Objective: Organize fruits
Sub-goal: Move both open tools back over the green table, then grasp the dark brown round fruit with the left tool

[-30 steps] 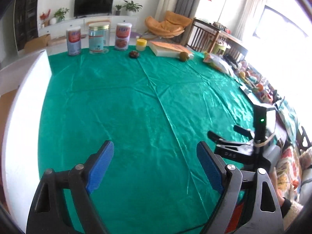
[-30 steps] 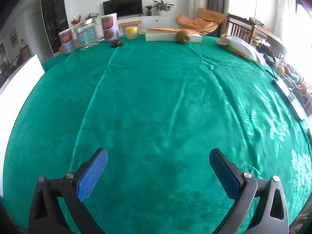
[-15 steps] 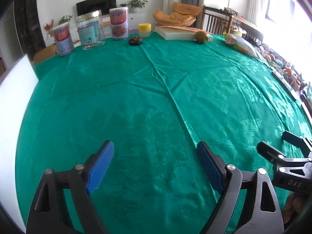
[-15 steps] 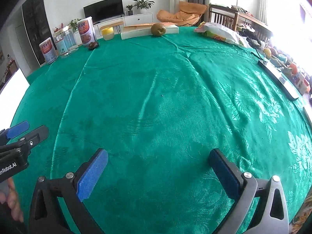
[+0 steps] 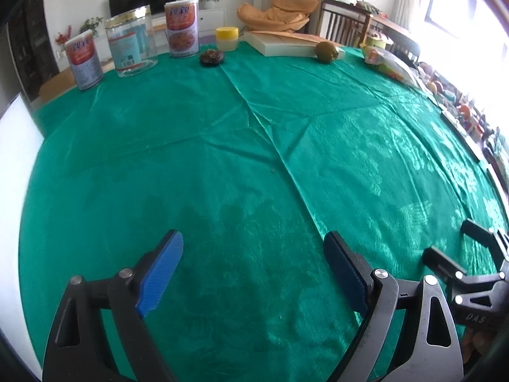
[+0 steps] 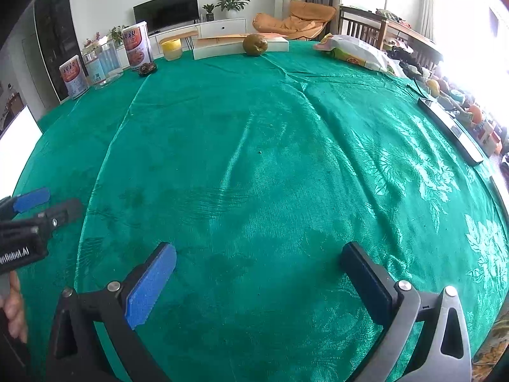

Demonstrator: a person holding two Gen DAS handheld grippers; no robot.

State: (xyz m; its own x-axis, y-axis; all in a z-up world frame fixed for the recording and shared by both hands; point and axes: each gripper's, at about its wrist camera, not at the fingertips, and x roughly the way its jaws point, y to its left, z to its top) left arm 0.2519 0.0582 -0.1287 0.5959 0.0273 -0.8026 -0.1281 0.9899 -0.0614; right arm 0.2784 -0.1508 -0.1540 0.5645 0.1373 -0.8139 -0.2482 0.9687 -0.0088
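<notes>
Across the far edge of my green-clothed surface [image 5: 222, 165] stand two labelled tins [image 5: 83, 60] [image 5: 182, 28] with a clear jar [image 5: 132, 46] between them. Right of those sit a small dark dish [image 5: 211, 57], a yellow-lidded tub [image 5: 227, 38] and a flat pale box [image 5: 286, 46]. A crinkled snack bag [image 6: 356, 51] lies far right.

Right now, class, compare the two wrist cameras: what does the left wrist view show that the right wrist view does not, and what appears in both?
Only the left wrist view shows the right hand-held gripper, open, from the side at its right edge. Only the right wrist view shows the left hand-held gripper, open, at its left edge, and the dark flat bar on the table's right edge. Both show the green tablecloth, the brownish-green fruit beside the flat box, the yellow-lidded cup, the small dark dish, the tins and the clear jar.
</notes>
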